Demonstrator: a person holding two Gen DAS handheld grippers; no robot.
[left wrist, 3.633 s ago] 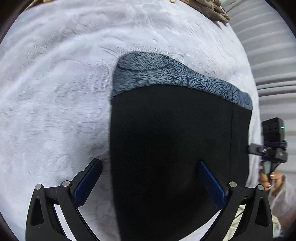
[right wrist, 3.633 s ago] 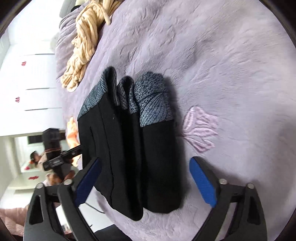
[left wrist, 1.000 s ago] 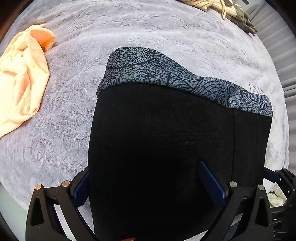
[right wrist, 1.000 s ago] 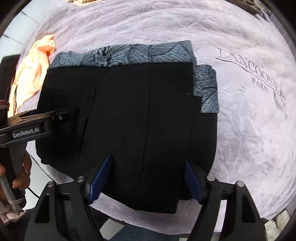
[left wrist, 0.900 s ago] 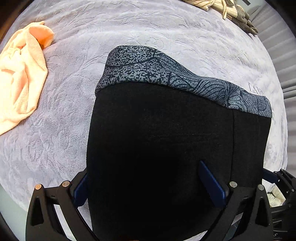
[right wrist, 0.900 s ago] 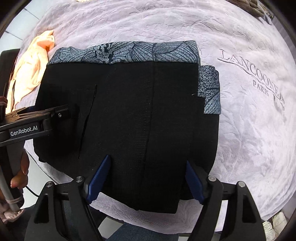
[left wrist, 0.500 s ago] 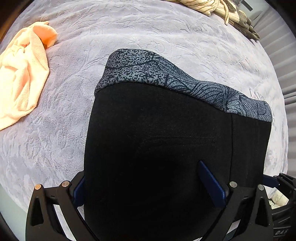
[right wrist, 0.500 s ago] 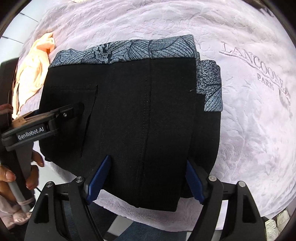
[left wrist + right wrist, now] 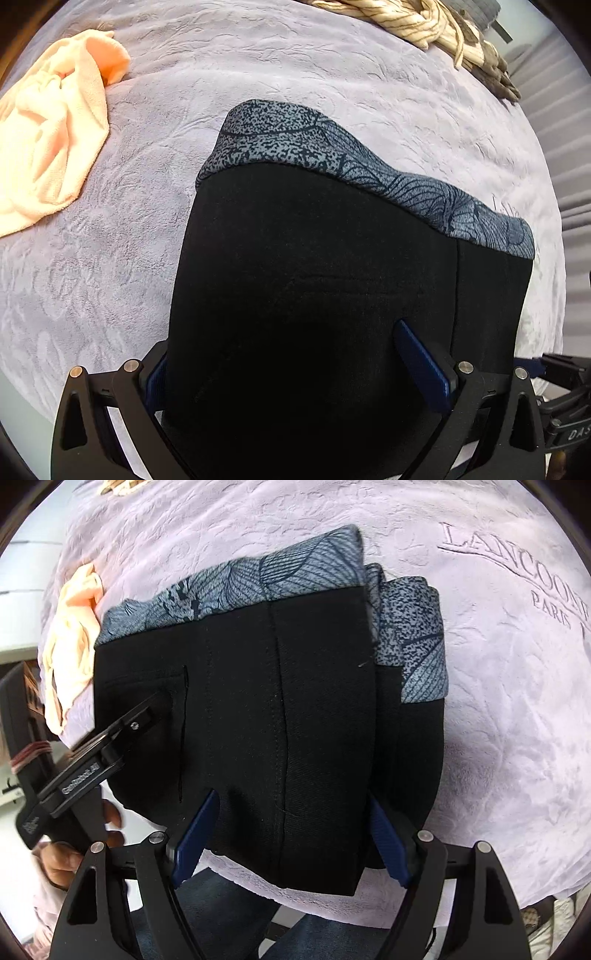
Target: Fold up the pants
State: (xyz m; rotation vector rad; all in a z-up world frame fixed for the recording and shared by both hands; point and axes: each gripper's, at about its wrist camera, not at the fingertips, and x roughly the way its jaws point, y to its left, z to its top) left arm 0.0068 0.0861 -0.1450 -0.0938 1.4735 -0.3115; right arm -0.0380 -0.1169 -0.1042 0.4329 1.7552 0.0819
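Pants (image 9: pixel 266 709), one folded stack, lie beside one peach towel (image 9: pixel 48 147).

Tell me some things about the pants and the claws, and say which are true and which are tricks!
1. The pants are black with a blue patterned band along the far edge. True.
2. The pants are spread out flat at full length. False: they lie folded into a stack of layers.
3. An orange towel lies on the blanket beside the pants. True.
4. The right claw is shut tight. False: its jaws stand wide apart, with the near edge of the pants between them.
5. The blanket is green. False: it is pale purple.
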